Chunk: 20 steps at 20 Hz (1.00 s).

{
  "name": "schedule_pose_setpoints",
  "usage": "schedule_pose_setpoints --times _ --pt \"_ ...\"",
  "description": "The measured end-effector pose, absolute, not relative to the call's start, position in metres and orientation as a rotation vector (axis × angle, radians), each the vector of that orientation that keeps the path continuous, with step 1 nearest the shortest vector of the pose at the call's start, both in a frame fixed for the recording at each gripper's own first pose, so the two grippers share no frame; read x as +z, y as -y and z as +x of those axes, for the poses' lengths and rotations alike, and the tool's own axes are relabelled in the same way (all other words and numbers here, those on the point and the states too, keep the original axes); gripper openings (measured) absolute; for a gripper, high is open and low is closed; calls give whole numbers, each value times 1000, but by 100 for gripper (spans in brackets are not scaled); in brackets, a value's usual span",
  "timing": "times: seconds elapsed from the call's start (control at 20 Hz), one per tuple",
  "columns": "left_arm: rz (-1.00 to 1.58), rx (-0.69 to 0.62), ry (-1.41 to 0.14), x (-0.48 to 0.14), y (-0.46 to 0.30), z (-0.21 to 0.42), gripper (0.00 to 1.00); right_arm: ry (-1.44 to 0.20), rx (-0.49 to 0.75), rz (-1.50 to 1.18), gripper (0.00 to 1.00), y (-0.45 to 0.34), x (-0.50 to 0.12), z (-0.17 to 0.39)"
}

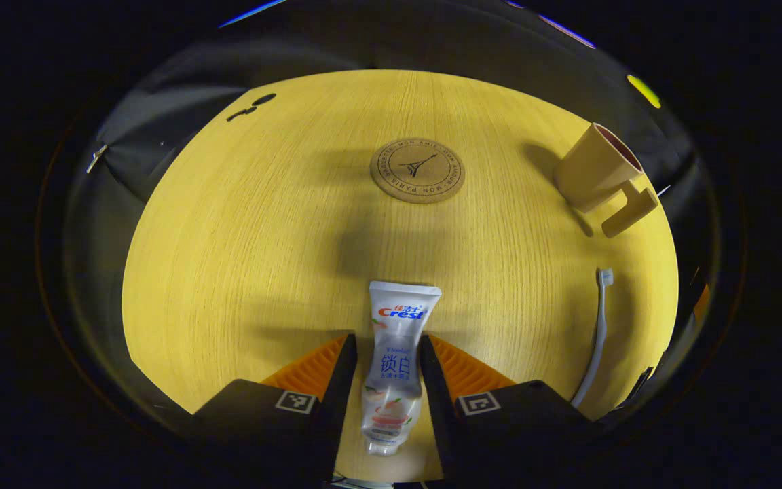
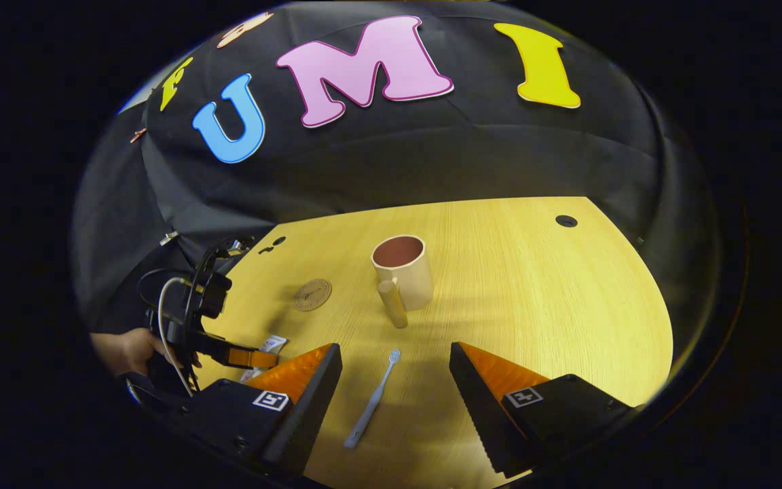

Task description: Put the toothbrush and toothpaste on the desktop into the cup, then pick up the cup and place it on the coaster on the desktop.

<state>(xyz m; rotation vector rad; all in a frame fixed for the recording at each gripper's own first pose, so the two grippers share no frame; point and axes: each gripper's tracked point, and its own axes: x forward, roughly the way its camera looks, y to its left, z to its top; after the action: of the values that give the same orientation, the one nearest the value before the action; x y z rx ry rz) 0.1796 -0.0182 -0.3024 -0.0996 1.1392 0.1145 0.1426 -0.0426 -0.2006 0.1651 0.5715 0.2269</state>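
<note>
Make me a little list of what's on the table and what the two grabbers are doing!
Table: yellow wood-grain desktop
Toothpaste: white plastic tube, lying flat between the left gripper's fingers, which look closed against its sides
Toothbrush: pale slim toothbrush, lying flat between the right gripper's wide-open fingers, untouched
Cup: beige cup with a handle, upright, empty
Coaster: round cork coaster, bare
Done so far: nothing in the cup yet

Wood-grain desktop (image 1: 241, 224), cork coaster (image 1: 417, 170), glossy toothpaste (image 1: 396, 346)
</note>
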Motion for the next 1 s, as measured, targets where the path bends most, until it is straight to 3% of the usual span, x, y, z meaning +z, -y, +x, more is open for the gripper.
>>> schedule_pose_setpoints --times 0.05,0.15,0.35,1.0 --pt "-102 115 -1152 -302 16 179 54 -589 220 160 98 40 -205 138" --pt "-107 106 -1161 -301 15 179 41 -630 201 148 98 33 -213 129" --pt "-78 65 -1137 -300 15 175 35 -737 168 168 98 16 -233 111" --pt "-150 -25 -1081 -298 15 170 33 -986 10 91 96 -12 -305 115"
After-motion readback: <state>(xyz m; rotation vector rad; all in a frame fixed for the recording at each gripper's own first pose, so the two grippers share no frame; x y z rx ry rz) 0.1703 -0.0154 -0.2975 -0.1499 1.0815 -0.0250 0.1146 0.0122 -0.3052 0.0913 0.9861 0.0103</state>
